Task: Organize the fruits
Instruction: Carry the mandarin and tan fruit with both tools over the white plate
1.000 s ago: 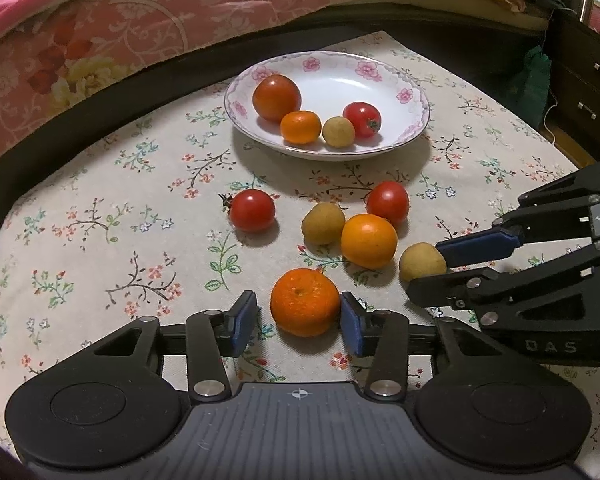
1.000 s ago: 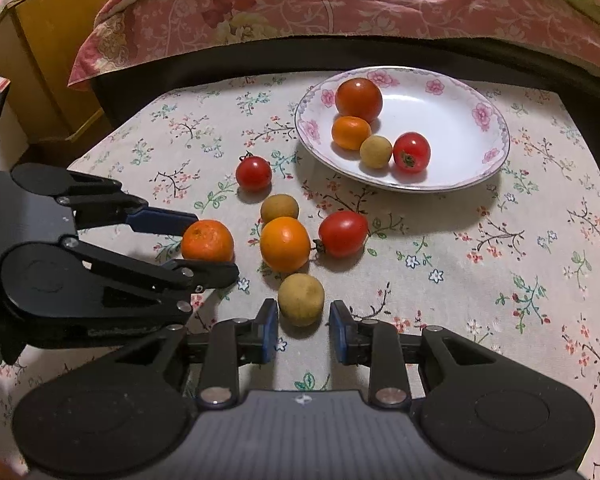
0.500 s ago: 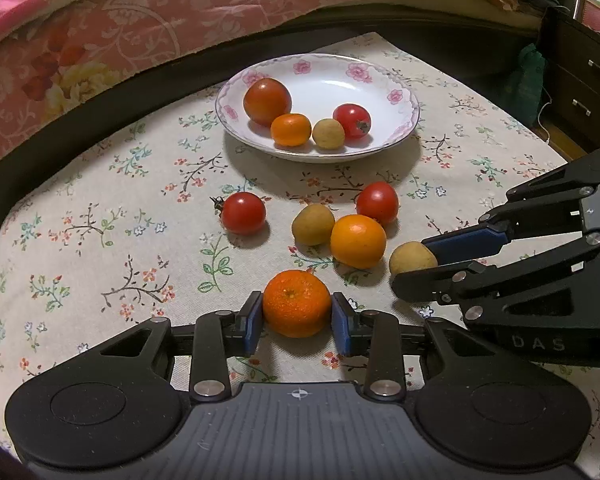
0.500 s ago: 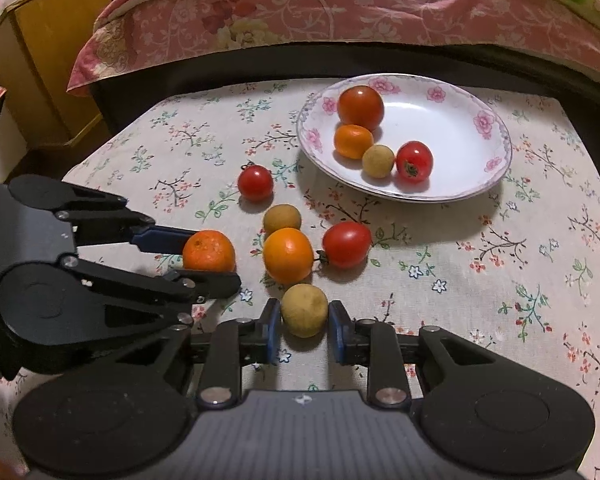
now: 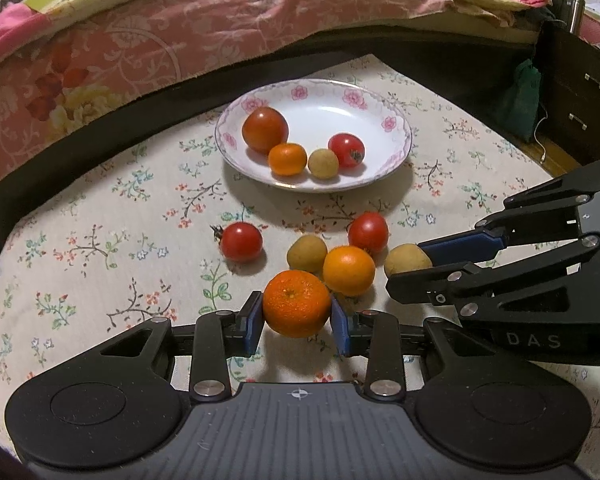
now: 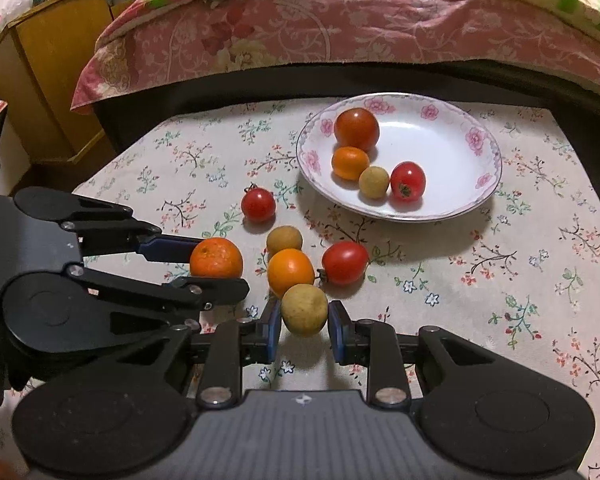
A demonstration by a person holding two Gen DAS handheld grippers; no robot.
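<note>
My left gripper (image 5: 297,318) is shut on a mandarin orange (image 5: 297,304), lifted a little off the floral cloth. My right gripper (image 6: 303,322) is shut on a tan round fruit (image 6: 304,309), also lifted. Each shows in the other's view: the mandarin (image 6: 216,258) and the tan fruit (image 5: 406,259). On the cloth lie an orange (image 5: 349,265), a second tan fruit (image 5: 307,253) and two tomatoes (image 5: 241,242) (image 5: 368,232). The white flowered plate (image 5: 380,176) at the back holds two tomatoes, a small orange and a tan fruit.
A bed with a pink flowered cover (image 5: 140,48) runs along the back edge of the table. A dark cabinet with drawers (image 5: 580,100) stands at the right, a yellow wooden cabinet (image 6: 48,80) at the left.
Both grippers closed on their fruits, the left on the mandarin and the right on the tan fruit, and have lifted them slightly off the cloth.
</note>
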